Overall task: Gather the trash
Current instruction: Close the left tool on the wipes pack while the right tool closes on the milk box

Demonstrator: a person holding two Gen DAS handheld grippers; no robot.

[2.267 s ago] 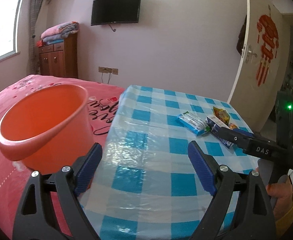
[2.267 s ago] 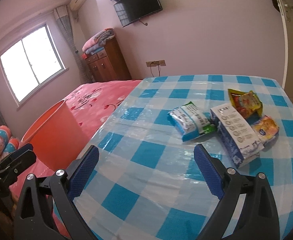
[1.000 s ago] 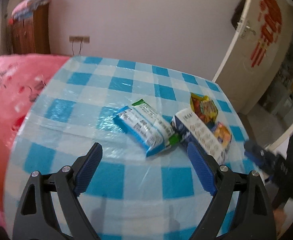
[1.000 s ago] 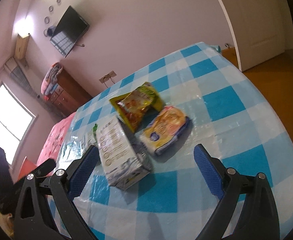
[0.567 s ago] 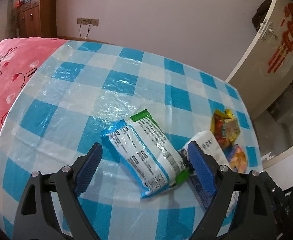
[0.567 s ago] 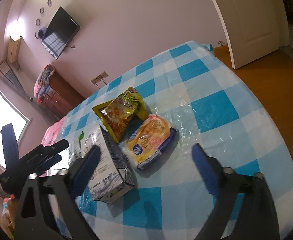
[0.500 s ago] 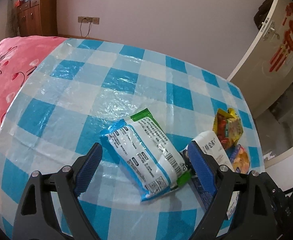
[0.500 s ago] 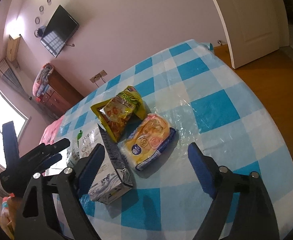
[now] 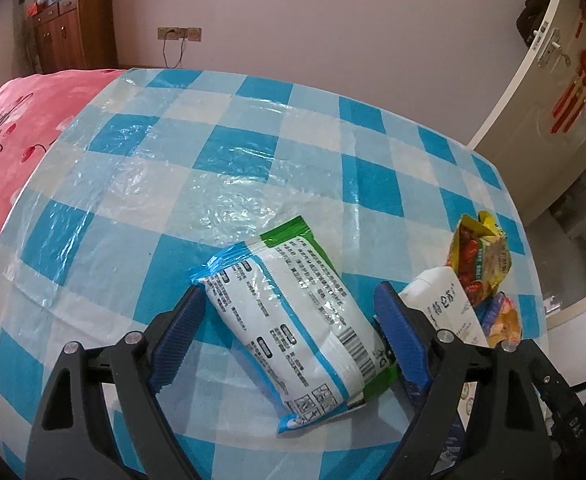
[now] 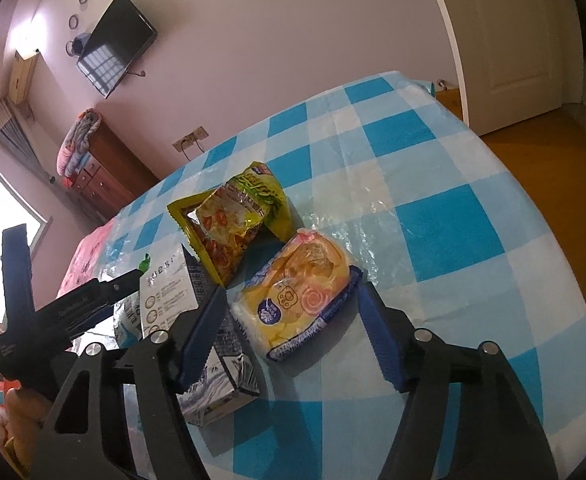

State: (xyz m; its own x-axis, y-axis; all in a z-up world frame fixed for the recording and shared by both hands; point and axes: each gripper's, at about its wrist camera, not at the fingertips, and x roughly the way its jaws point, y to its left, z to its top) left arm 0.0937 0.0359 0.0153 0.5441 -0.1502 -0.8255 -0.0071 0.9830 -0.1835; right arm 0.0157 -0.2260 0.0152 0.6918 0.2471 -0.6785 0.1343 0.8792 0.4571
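Observation:
Trash lies on a table with a blue-and-white checked cloth (image 9: 233, 152). A white packet with blue and green ends (image 9: 297, 316) lies flat between the fingers of my left gripper (image 9: 289, 338). Its jaws are closing and the pads do not press on the packet. My right gripper (image 10: 293, 336) straddles a yellow packet (image 10: 293, 304). Its jaws are closing too, with small gaps still at the pads. A white carton (image 10: 173, 292) lies just left of the right gripper's left finger. Behind it sits a yellow-green snack bag (image 10: 233, 216).
A pink bedspread (image 9: 5, 128) adjoins the table on the left. The table's right edge drops to a wooden floor (image 10: 553, 160) by a white door (image 9: 553, 80). A wooden cabinet (image 9: 73, 28) stands by the far wall.
Both grippers came down and forward over the trash. The left now has the white packet between its fingers. The right jaws have narrowed around the yellow packet. The orange bucket is out of view.

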